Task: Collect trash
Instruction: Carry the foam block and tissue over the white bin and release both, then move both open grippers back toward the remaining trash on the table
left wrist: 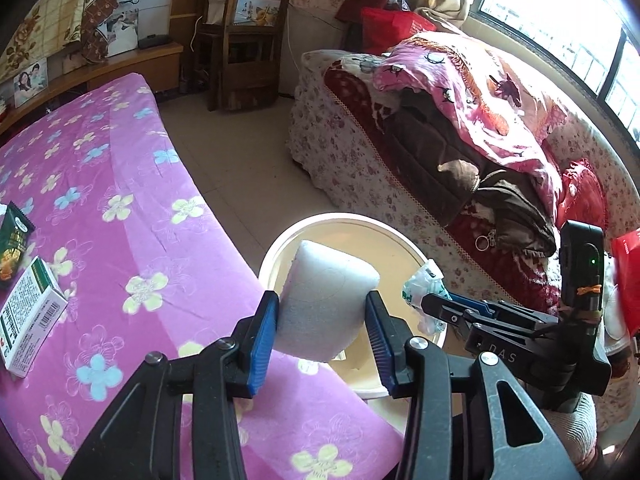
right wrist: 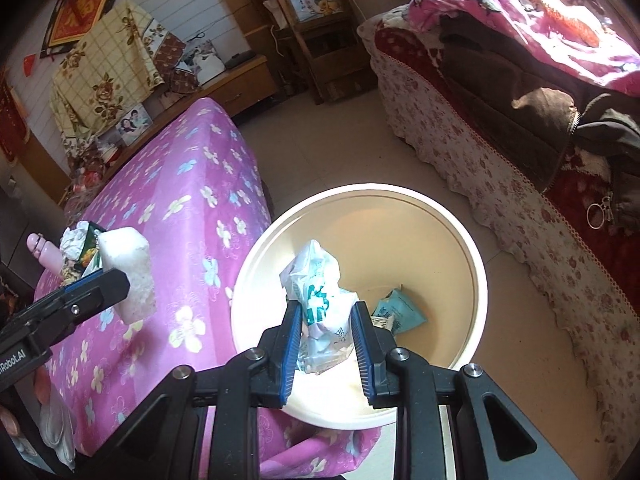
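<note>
We are holding both loads at the bin [right wrist: 476,264], pale, round, smooth plastic. The right claw [right wrist: 328,340] is pinching a crinkly plastic bag [right wrist: 316,280] directly above the bin's mouth, so it is nearer. The left claw [left wrist: 322,320] is clamping a spongy white foam block [left wrist: 328,300] over the near rim, beside the flowered worktop [left wrist: 132,184].

Matt foam block [left wrist: 326,300] (bin [right wrist: 478,276] glossy).
</note>
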`<action>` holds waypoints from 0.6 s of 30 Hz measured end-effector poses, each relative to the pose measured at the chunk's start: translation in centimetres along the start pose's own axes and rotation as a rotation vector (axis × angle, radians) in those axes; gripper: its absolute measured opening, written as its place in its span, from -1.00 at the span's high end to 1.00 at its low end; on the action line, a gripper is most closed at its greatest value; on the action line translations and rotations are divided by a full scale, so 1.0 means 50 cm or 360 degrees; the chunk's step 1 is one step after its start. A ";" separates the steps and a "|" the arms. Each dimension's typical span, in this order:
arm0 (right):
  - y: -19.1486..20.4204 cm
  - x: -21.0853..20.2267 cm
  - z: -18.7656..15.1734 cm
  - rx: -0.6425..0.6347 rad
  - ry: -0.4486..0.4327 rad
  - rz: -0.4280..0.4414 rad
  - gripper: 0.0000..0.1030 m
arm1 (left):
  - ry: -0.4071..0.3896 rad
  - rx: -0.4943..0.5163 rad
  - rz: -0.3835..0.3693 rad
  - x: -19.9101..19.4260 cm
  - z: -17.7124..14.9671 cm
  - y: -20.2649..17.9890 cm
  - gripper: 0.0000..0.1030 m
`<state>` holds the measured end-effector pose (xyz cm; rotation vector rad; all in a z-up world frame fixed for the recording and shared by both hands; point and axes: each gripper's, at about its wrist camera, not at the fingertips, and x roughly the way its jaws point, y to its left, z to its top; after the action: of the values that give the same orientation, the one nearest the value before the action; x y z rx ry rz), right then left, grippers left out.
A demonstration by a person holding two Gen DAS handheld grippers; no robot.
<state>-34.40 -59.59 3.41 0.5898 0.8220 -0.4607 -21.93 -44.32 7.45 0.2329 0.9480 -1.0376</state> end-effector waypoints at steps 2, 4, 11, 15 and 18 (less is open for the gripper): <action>-0.007 0.006 0.001 0.0024 0.0006 0.0000 0.44 | 0.0006 0.0000 -0.0005 0.006 0.000 0.000 0.10; -0.013 0.011 0.002 0.0053 0.0009 -0.0004 0.43 | 0.0018 -0.0004 -0.0020 0.012 -0.002 0.001 0.08; -0.017 0.013 0.002 0.0094 0.0000 0.0016 -0.29 | 0.0018 -0.0024 -0.0062 0.015 -0.008 0.005 -0.19; -0.012 0.009 0.002 0.0085 -0.0006 0.0024 -0.29 | 0.0027 -0.0028 -0.0059 0.015 -0.012 0.009 -0.19; -0.006 0.005 0.001 0.0070 -0.0014 0.0019 -0.29 | 0.0024 -0.0026 -0.0040 0.009 -0.016 0.013 -0.19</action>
<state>-34.39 -59.91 3.14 0.6324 0.8010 -0.4711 -21.77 -43.82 6.46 0.2160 0.9746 -1.0524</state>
